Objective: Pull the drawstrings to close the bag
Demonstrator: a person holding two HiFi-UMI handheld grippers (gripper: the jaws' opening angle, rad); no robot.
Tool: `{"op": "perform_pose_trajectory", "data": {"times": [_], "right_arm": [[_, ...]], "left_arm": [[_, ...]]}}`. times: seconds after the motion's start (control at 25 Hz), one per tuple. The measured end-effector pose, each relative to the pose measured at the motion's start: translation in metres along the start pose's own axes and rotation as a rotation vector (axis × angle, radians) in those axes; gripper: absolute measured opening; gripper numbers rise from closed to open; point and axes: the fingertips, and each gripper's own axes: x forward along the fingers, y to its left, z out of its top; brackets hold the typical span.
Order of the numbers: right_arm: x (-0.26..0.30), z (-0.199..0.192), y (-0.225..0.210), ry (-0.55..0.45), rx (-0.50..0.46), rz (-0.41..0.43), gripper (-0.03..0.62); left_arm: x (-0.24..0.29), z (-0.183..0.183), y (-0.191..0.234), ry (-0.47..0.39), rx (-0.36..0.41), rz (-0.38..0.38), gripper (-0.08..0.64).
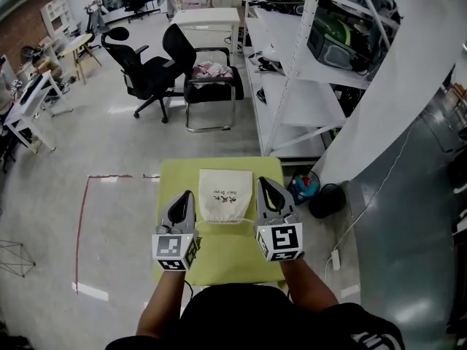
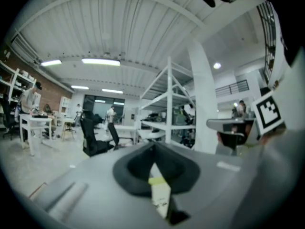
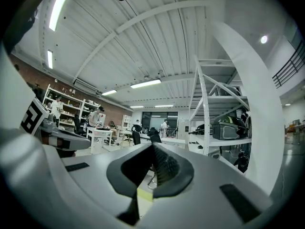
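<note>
- The white bag (image 1: 226,194) lies flat in the middle of the yellow-green desk (image 1: 219,257), with small print at its centre.
- The left hand-held gripper (image 1: 187,195) sits just beside the bag at about 8 o'clock. Its jaws are clenched, and only a sliver of bag and desk shows through the gap.
- The right hand-held gripper (image 1: 263,182) flanks the bag at about 3 o'clock, also clenched, with a strip of desk showing below its jaws.
- No drawstring can be made out in any view, so I cannot tell whether either gripper has one pinched.
- The bag's edge at 6 o'clock looks slightly puckered, but it is too small to judge as closed.
- My reading is that the outward pull on both strings is not yet visibly done.
</note>
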Motion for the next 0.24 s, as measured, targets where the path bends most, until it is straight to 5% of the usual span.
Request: {"op": "perform_pose_trajectory", "data": {"times": [0.24], "right_arm": [[-0.0005,-0.0028,-0.0006,0.005,-0.016,-0.005,0.005]], "left_arm": [[-0.0003,-0.0011,0.0024,-0.003,0.010,0.003,0.008]]}}
